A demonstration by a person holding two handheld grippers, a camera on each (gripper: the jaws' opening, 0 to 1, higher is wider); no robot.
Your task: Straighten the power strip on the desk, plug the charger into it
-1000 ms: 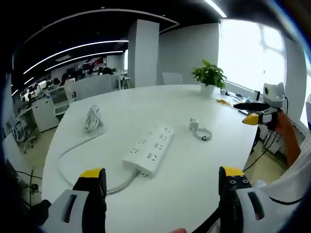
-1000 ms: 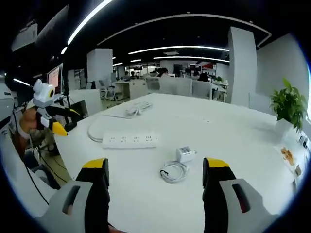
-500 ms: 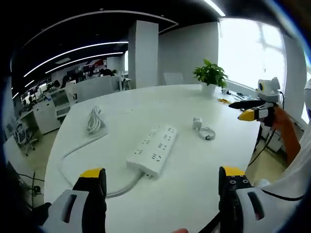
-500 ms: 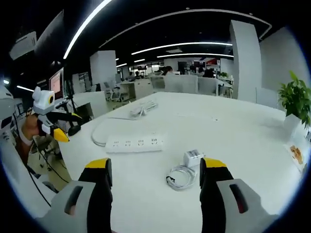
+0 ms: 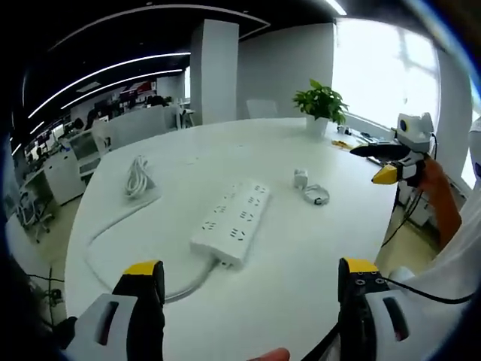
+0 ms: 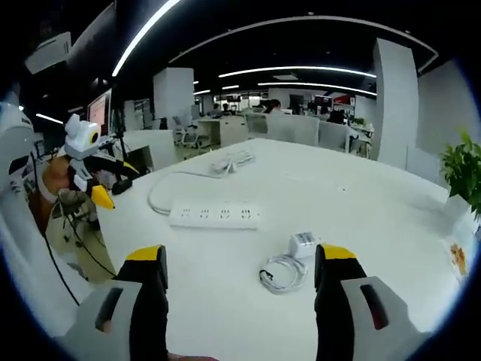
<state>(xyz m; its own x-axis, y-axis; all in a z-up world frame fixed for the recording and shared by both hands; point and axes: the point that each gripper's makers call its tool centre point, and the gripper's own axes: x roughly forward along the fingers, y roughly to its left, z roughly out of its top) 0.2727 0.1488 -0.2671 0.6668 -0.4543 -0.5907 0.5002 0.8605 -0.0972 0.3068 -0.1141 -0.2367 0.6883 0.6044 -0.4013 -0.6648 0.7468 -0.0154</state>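
A white power strip (image 5: 232,222) (image 6: 215,214) lies at an angle on the white desk (image 5: 285,256), its cord looping left to a bundled plug end (image 5: 138,177). A small white charger (image 5: 301,179) (image 6: 304,244) sits beyond it beside its coiled cable (image 5: 316,197) (image 6: 282,272). My left gripper (image 5: 248,282) hovers open over the near desk edge, short of the strip. My right gripper (image 6: 239,267) is open with the coiled cable showing between its jaws farther off. It appears in the left gripper view as the right gripper (image 5: 383,167) at the desk's right side, and the left gripper (image 6: 98,184) appears in the right gripper view.
A potted plant (image 5: 320,105) (image 6: 462,169) stands at the desk's far edge near small items (image 5: 347,134). Office desks and chairs (image 6: 289,128) fill the background. A person's arm (image 5: 440,207) reaches in at the right. Dark cables (image 6: 75,233) hang beside the desk.
Both cameras drifted slightly. In the left gripper view the strip and charger sit a little higher and the right gripper rose a bit. Nothing on the desk moved.
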